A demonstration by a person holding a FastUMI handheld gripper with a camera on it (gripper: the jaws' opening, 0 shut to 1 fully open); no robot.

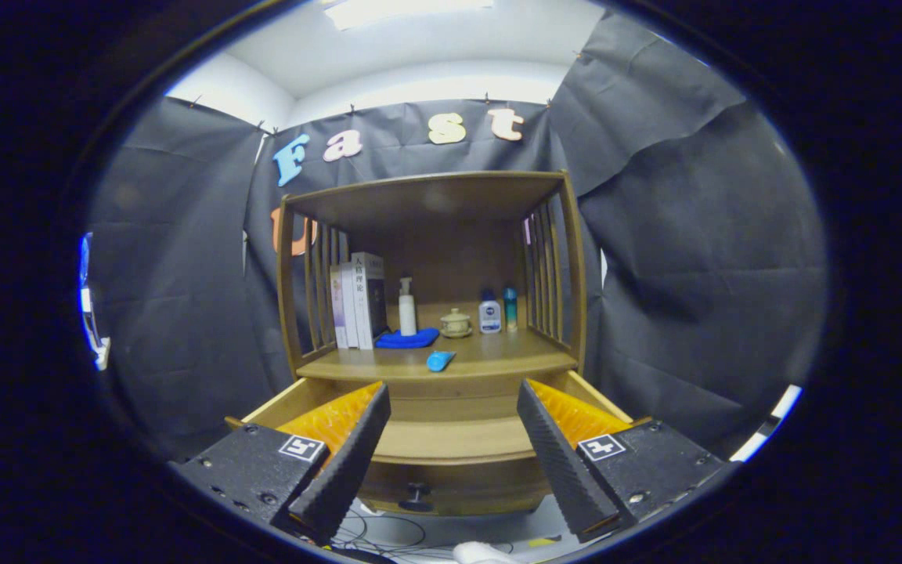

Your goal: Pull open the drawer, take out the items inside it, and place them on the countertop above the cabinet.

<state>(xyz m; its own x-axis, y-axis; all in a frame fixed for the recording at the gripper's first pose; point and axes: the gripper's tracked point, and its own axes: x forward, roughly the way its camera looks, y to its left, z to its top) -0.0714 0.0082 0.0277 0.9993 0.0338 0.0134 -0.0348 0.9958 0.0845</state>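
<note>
Hovering over the open drawer (451, 435), hand-held gripper (451, 439) spread, gripping nothing.
Small blue item (440, 361) above drawer: probably light, pinch its sides.

Books (358, 299) stand at the shelf's left rail. A pump bottle (407, 307) stands beside them. A lidded cup (456, 322) sits mid-shelf.

Cabinet layout with the drawer (451, 439) pulled out

Gripper (451, 407) fingers spread empty before the drawer; on the countertop (498, 360) beyond: books (357, 301) left, bottles (498, 312) right, small item (440, 360) at front.
</note>
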